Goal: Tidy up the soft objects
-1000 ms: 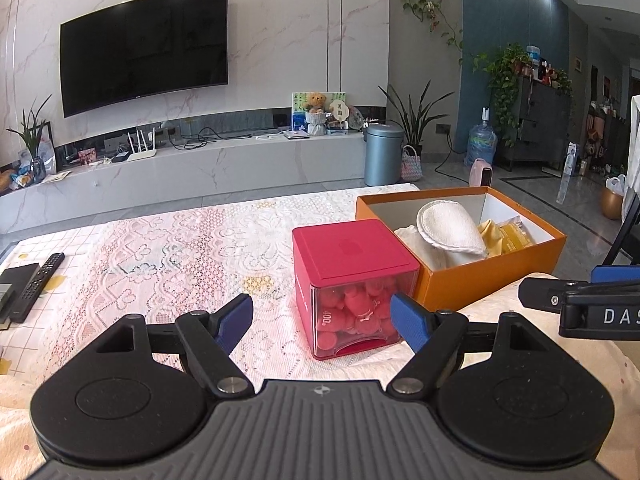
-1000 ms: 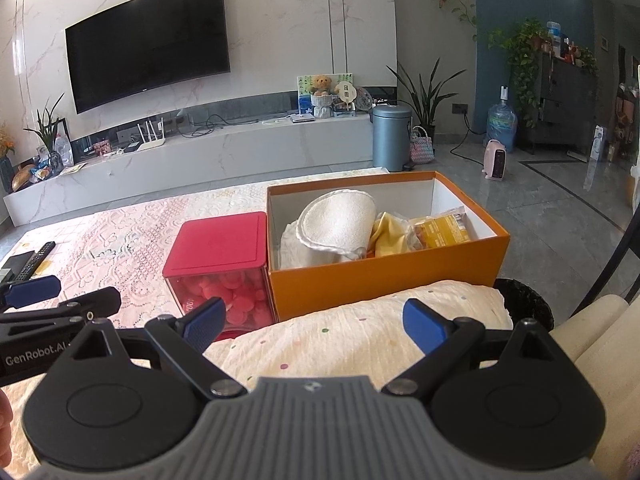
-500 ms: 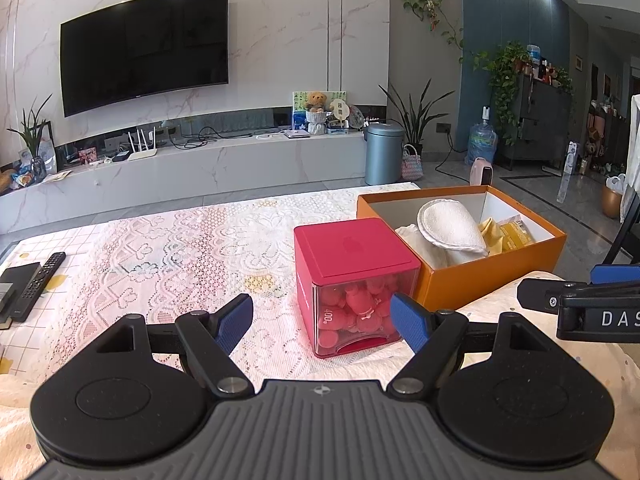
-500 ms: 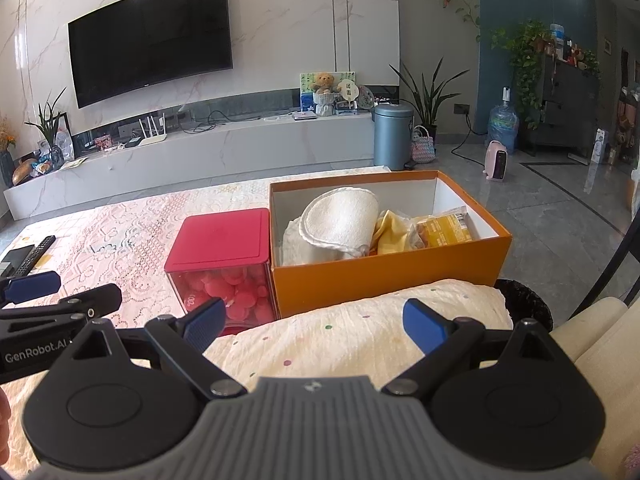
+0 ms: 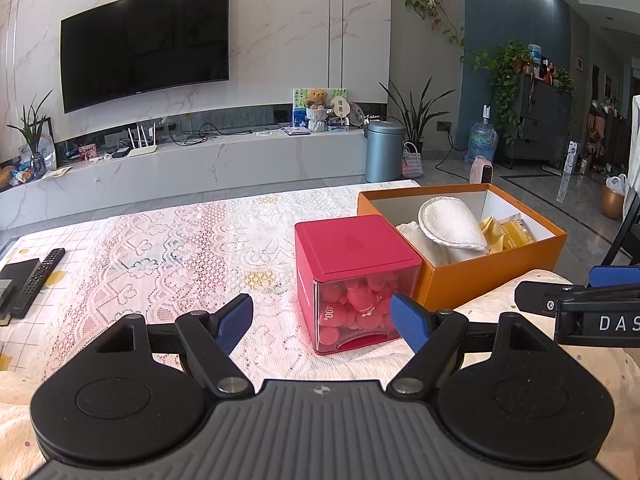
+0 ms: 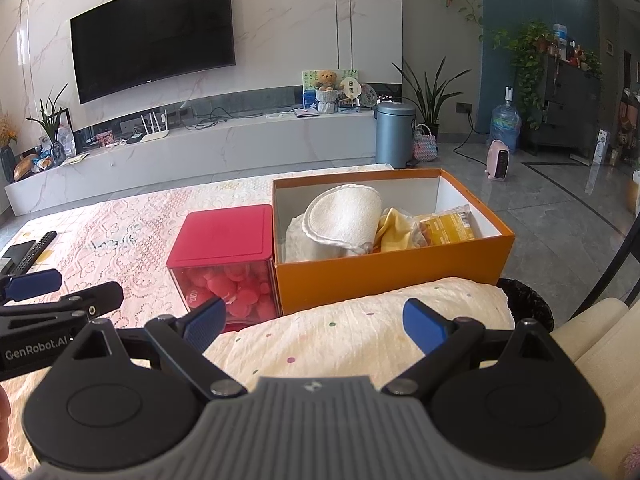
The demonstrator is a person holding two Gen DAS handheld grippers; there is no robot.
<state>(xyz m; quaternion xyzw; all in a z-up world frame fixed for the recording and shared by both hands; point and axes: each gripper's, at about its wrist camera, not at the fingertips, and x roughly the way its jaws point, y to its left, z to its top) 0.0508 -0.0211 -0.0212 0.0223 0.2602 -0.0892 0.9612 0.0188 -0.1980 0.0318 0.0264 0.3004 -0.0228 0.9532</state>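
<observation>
An open orange box [image 5: 496, 268] [image 6: 384, 276] stands on the lace-covered table. In it lie a white round pad [image 5: 452, 224] [image 6: 344, 216], white cloth and yellow packets [image 6: 444, 228]. A red-lidded clear cube [image 5: 356, 276] [image 6: 228, 264] full of pink soft pieces stands against the box's left side. My left gripper [image 5: 322, 320] is open and empty, held just before the cube. My right gripper [image 6: 316, 324] is open and empty above a cream dotted cushion [image 6: 360, 336], short of the box.
A remote [image 5: 38, 280] and a dark flat device lie at the table's left edge. The floor drops off right of the box. A TV wall, a low cabinet and a bin [image 6: 394, 134] stand beyond the table.
Both grippers have drifted slightly, so the cube and box shift a little in view. Both stay open and empty.
</observation>
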